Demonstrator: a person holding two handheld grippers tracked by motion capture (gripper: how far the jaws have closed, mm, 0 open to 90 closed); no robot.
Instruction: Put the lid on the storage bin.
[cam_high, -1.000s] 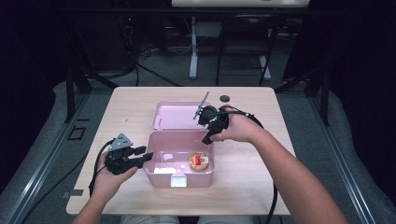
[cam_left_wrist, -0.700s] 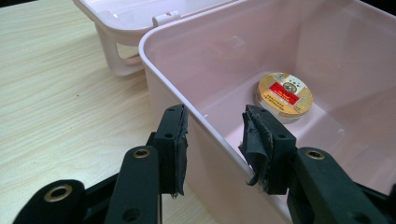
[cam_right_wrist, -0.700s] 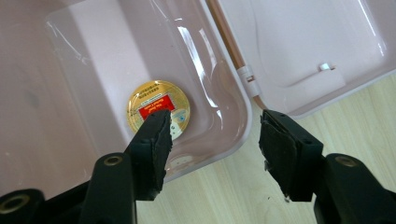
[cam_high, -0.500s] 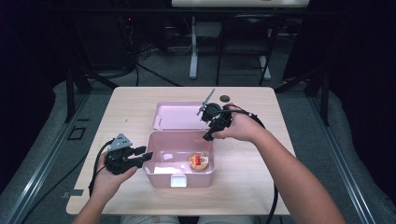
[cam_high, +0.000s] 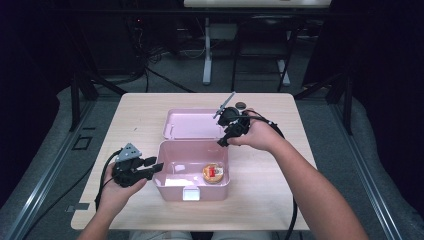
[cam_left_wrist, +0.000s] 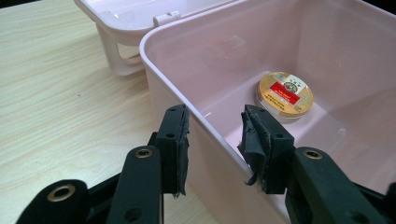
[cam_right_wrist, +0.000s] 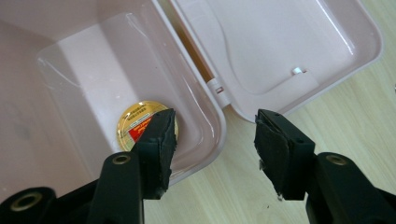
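Note:
A pink box (cam_high: 170, 187) stands open mid-table, its lid (cam_high: 192, 125) flipped flat behind it. A round gold tin with a red label (cam_high: 213, 173) lies on the box floor at the right. My left gripper (cam_high: 156, 168) is at the box's left wall; in the left gripper view it (cam_left_wrist: 217, 149) is open, one jaw on each side of the rim (cam_left_wrist: 187, 107), with the tin (cam_left_wrist: 284, 94) beyond. My right gripper (cam_high: 223, 141) hovers over the box's back right corner, open and empty. In its own view it (cam_right_wrist: 215, 144) looks down on the tin (cam_right_wrist: 135, 119) and lid (cam_right_wrist: 280, 51).
A small dark round object (cam_high: 240, 105) lies on the wooden table (cam_high: 135, 115) behind the right hand. The lid's hinge (cam_right_wrist: 215, 86) joins lid and box. Cables trail from both grippers toward the front table edge. Stands and dark floor surround the table.
My right gripper has drifted slightly to the right above the box's back corner. The left gripper and the tin have stayed put.

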